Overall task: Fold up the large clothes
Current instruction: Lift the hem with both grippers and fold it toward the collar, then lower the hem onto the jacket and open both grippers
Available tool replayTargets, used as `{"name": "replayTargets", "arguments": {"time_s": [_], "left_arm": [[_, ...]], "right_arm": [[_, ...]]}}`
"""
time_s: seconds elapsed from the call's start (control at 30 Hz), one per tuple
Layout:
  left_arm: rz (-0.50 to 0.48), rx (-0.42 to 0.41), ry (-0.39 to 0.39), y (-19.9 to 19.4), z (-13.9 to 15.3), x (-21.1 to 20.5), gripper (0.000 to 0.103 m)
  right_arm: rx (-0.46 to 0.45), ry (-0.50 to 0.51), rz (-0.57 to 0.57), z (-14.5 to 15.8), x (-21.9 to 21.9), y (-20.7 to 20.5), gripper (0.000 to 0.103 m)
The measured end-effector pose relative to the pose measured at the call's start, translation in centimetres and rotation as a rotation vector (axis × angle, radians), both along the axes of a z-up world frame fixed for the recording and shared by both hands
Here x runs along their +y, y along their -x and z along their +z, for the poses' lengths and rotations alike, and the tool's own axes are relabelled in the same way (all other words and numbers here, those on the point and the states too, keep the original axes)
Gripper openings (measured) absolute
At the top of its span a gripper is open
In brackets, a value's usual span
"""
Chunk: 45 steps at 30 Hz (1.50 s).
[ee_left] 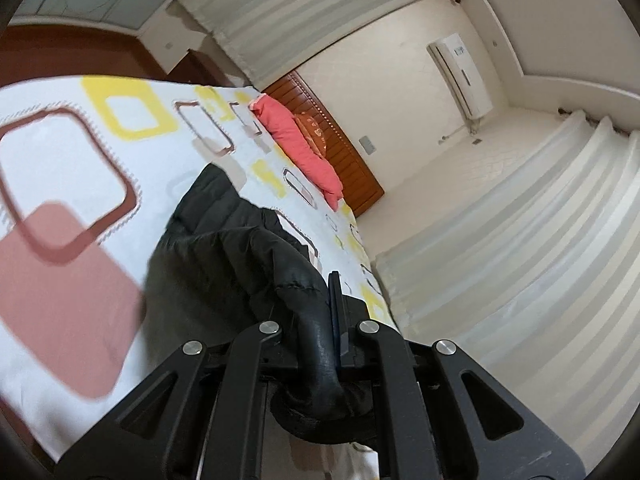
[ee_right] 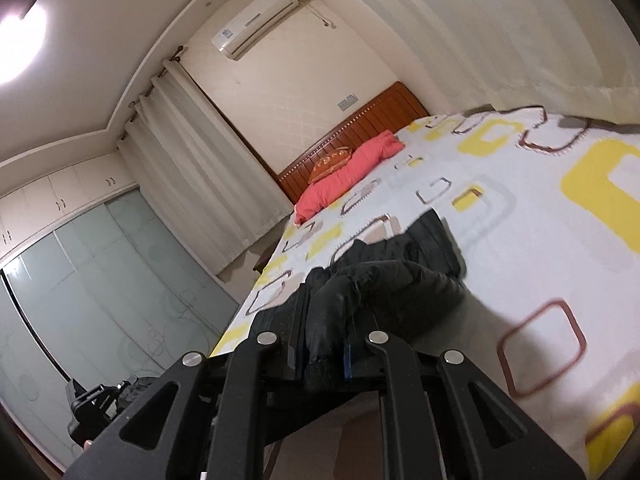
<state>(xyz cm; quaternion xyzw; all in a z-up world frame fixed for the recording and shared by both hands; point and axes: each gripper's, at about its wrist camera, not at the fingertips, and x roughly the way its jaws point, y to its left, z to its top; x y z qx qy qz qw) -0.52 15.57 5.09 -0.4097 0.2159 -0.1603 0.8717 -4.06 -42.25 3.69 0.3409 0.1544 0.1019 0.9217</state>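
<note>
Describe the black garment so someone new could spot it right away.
Find the bed with its white sheet of yellow and brown squares. The black garment trails across it toward the camera. It is the only dark thing there; the pink pillow lies at the headboard.

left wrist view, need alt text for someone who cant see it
The left gripper is shut on a fold of a black padded garment, which trails onto a bed sheet patterned with yellow and brown squares. Beyond lie a pink pillow, a wooden headboard and white curtains.

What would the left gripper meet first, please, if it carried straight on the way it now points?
The left gripper, shut on the black jacket, would probably meet the patterned bedsheet first, though depth is unclear.
</note>
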Motion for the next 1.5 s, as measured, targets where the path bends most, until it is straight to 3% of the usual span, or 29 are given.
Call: {"name": "replayTargets", "arguments": {"time_s": [0.23, 0.4, 0.7, 0.9, 1.07, 1.13, 1.2, 1.23, 1.27, 1.33, 1.5], "left_arm": [[-0.009, 0.007, -0.037, -10.6, 1.0, -1.5, 0.008], [0.019, 0.041, -0.129, -19.6, 0.1, -3.3, 0.008], [0.079, 0.203, -0.250, -32.5, -7.5, -4.6, 0.008], [0.071, 0.285, -0.332, -36.5, -12.1, -5.3, 0.008], [0.064, 0.287, -0.339, -37.2, -13.0, -5.4, 0.011], [0.056, 0.271, -0.324, -36.8, -12.4, -5.2, 0.019], [0.035, 0.249, -0.287, -36.4, -11.4, -5.1, 0.043], [0.034, 0.237, -0.268, -36.0, -10.9, -4.9, 0.070], [0.051, 0.221, -0.255, -35.5, -10.2, -4.7, 0.083], [0.076, 0.169, -0.248, -34.0, -8.4, -4.4, 0.084], [0.033, 0.155, -0.281, -32.7, -7.5, -4.8, 0.084]], "right_arm": [[0.020, 0.021, 0.000, 0.7, -0.5, -10.7, 0.013], [0.079, 0.039, 0.001, 0.1, 0.0, -20.0, 0.013], [0.278, 0.064, -0.020, -6.5, 0.2, -33.2, 0.013], [0.394, 0.076, -0.022, -11.3, 0.2, -38.1, 0.014], [0.429, 0.064, -0.019, -12.7, 0.2, -39.5, 0.021], [0.425, 0.048, -0.013, -12.4, 0.0, -39.1, 0.026], [0.405, 0.043, -0.008, -11.7, -0.1, -38.2, 0.045], [0.384, 0.036, -0.008, -11.3, -0.3, -37.8, 0.067], [0.368, 0.037, -0.019, -10.8, -0.2, -37.6, 0.076], [0.326, 0.074, -0.060, -9.4, -0.1, -36.2, 0.076], [0.329, 0.114, -0.050, -8.4, 0.8, -34.6, 0.076]]}}
